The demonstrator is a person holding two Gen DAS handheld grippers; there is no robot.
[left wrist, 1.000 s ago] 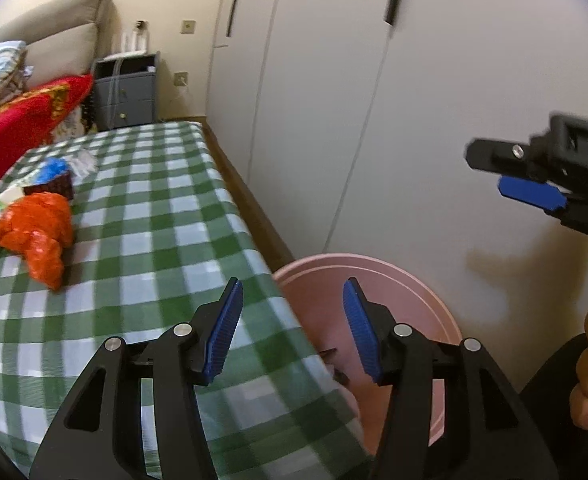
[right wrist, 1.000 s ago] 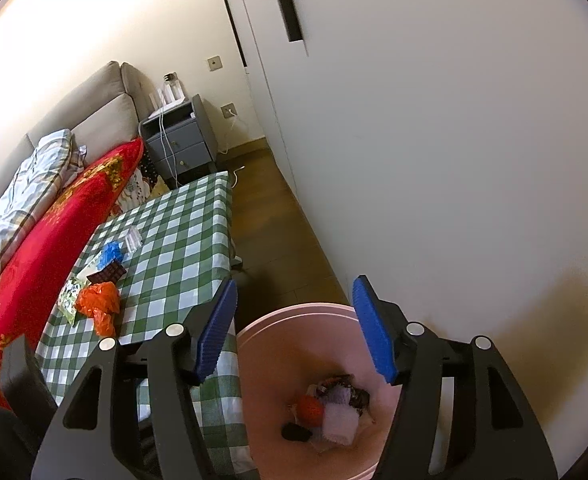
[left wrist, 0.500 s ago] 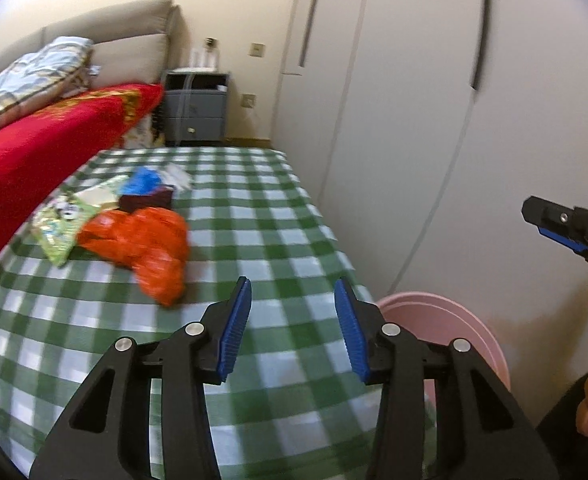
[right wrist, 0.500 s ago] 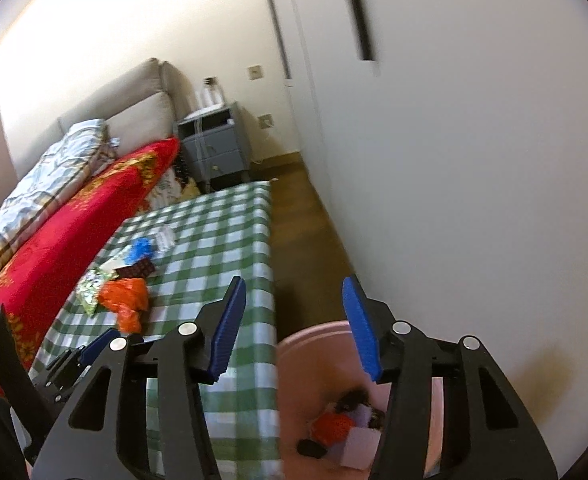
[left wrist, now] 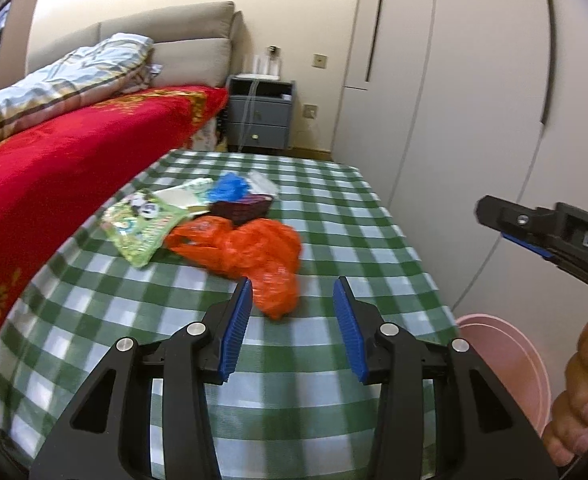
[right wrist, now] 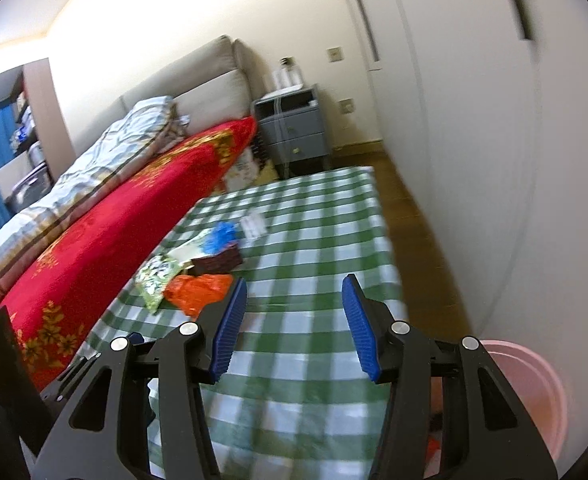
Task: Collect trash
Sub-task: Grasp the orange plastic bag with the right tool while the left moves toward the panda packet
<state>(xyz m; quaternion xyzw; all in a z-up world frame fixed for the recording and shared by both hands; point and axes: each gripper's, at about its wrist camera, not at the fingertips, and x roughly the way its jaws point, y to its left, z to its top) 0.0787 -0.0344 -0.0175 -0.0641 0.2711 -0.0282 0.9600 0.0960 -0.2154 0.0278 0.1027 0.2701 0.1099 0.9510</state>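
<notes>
Both claws, left (left wrist: 292, 322) and right (right wrist: 294, 320), gape empty; orange bag (left wrist: 250, 252) and wrappers (left wrist: 142, 224) remain on the table (left wrist: 334, 208), pink bin (right wrist: 534, 392) partly filled.

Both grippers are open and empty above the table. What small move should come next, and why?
Probably ease the left gripper forward and down onto the orange plastic bag. It is the nearest trash, just ahead of the open fingers, and the pink bin waits at the table's right edge.

White wardrobe doors (left wrist: 454, 92) at three o'clock; grey nightstand (left wrist: 260, 114) at twelve beside beige headboard (left wrist: 190, 56); red blanket (left wrist: 54, 168) at nine; wooden floor (right wrist: 414, 200).
</notes>
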